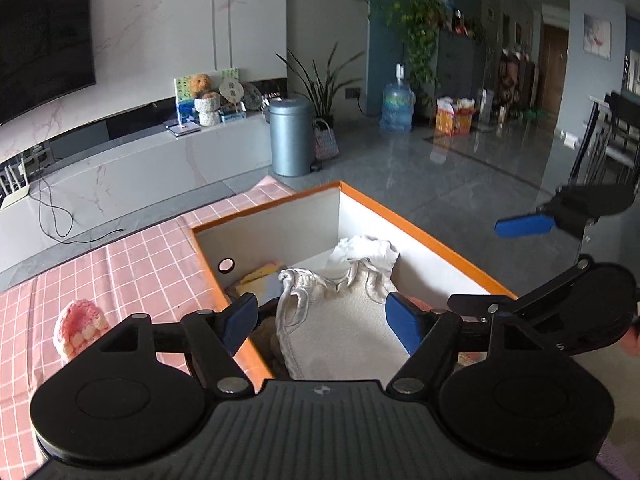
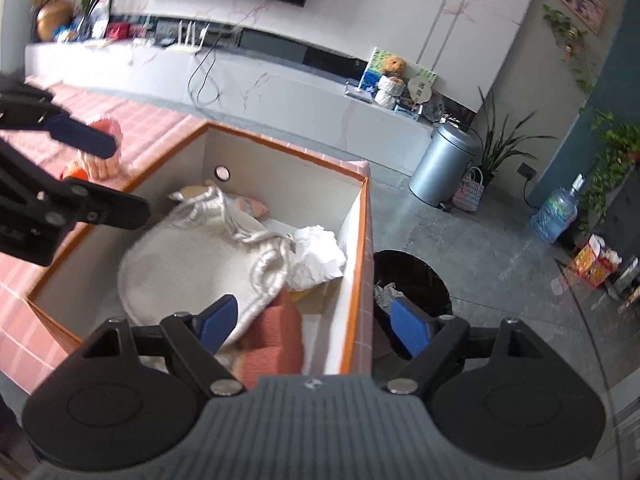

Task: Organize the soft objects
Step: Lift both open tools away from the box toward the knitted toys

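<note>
An orange-rimmed white box [image 1: 404, 222] stands on the pink checked tablecloth [image 1: 132, 260]. A cream fleece cloth [image 1: 344, 320] and a crumpled white cloth [image 1: 366, 250] lie inside it. In the right wrist view the same box [image 2: 280, 148] also holds a salmon cloth [image 2: 276, 336]. A pink knitted hat [image 1: 80, 330] sits on the table left of the box. My left gripper [image 1: 322, 320] hangs open over the box's near side, nothing between its fingers. My right gripper [image 2: 314, 324] is open and empty above the box's right wall. One of its blue fingers [image 1: 524, 226] shows in the left wrist view.
A black waste bin [image 2: 416, 276] with paper in it stands on the floor right beside the box. Farther off are a silver bin [image 1: 290, 136], a water bottle [image 1: 396, 106] and potted plants. A low white TV bench [image 1: 120, 172] runs behind the table.
</note>
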A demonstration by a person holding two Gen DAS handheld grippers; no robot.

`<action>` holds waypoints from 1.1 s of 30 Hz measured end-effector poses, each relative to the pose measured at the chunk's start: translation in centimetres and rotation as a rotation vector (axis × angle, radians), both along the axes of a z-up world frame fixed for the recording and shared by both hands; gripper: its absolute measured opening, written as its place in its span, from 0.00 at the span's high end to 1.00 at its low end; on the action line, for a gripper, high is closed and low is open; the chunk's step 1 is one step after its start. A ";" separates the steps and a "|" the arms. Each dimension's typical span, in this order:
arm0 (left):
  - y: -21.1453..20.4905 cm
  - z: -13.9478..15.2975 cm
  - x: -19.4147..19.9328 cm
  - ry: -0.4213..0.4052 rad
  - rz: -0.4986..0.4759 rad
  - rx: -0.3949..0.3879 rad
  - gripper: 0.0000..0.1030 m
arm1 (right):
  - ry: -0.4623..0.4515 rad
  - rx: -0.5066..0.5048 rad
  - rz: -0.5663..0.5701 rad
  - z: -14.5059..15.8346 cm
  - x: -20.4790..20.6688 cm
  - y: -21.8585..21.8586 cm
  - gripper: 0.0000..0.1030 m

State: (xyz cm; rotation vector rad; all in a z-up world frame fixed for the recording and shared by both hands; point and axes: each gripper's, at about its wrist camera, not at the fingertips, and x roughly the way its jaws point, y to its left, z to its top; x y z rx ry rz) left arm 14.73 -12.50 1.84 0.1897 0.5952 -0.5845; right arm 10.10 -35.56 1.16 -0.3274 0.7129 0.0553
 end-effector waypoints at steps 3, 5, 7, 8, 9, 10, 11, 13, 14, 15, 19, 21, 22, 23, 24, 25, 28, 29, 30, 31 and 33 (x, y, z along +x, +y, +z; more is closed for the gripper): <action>1.7 0.2 -0.9 0.003 0.037 -0.049 0.17 | -0.030 0.051 -0.032 0.2 -0.8 0.8 0.19; 3.0 0.1 -1.3 0.010 0.069 -0.086 0.17 | -0.051 0.083 -0.045 0.2 -1.3 1.7 0.19; 4.3 -0.1 -1.7 0.015 0.106 -0.114 0.17 | -0.077 0.103 -0.049 0.2 -1.9 2.9 0.18; 4.9 -0.2 -1.8 0.018 0.124 -0.123 0.17 | -0.094 0.109 -0.049 0.3 -2.1 3.6 0.18; 5.6 -0.3 -1.9 0.022 0.142 -0.132 0.17 | -0.111 0.114 -0.047 0.3 -2.4 4.3 0.18; 6.3 -0.5 -2.0 0.026 0.159 -0.139 0.17 | -0.126 0.117 -0.046 0.3 -2.5 4.9 0.18; 7.0 -0.7 -2.0 0.031 0.177 -0.146 0.17 | -0.140 0.119 -0.045 0.3 -2.7 5.5 0.18; 8.2 -1.1 -2.2 0.039 0.210 -0.159 0.17 | -0.165 0.121 -0.049 0.4 -2.8 6.7 0.18; 8.9 -1.4 -2.3 0.042 0.225 -0.165 0.17 | -0.178 0.124 -0.052 0.4 -3.0 7.4 0.18; 9.8 -1.7 -2.6 0.042 0.243 -0.170 0.17 | -0.191 0.132 -0.054 0.3 -3.2 8.0 0.18; 12.2 -2.7 -3.3 0.033 0.315 -0.180 0.17 | -0.226 0.204 -0.057 0.4 -3.7 10.0 0.18; 13.4 -3.3 -3.5 0.043 0.345 -0.198 0.17 | -0.246 0.233 -0.048 0.3 -4.0 11.1 0.18; 14.0 -3.5 -3.5 0.047 0.358 -0.205 0.17 | -0.256 0.238 -0.037 0.2 -4.1 11.7 0.18; 14.5 -3.7 -3.7 0.048 0.369 -0.210 0.17 | -0.265 0.237 -0.026 0.1 -4.1 12.5 0.18; 15.3 -4.0 -3.8 0.053 0.381 -0.216 0.17 | -0.273 0.235 -0.015 0.0 -4.1 13.1 0.18; 15.8 -4.3 -3.9 0.060 0.391 -0.222 0.17 | -0.277 0.236 -0.003 -0.2 -4.1 13.7 0.18; 17.3 -5.0 -4.0 0.078 0.422 -0.240 0.17 | -0.261 0.249 0.041 -0.8 -3.8 15.4 0.19; 17.7 -5.2 -4.0 0.083 0.430 -0.244 0.17 | -0.252 0.249 0.055 -1.0 -3.7 15.9 0.19; 18.1 -5.4 -4.0 0.091 0.438 -0.247 0.17 | -0.244 0.245 0.068 -1.3 -3.5 16.4 0.21; 18.5 -5.5 -3.9 0.095 0.443 -0.254 0.17 | -0.235 0.238 0.081 -1.6 -3.3 17.0 0.22; 19.1 -5.9 -3.5 0.100 0.454 -0.262 0.17 | -0.221 0.228 0.105 -2.1 -2.8 17.9 0.24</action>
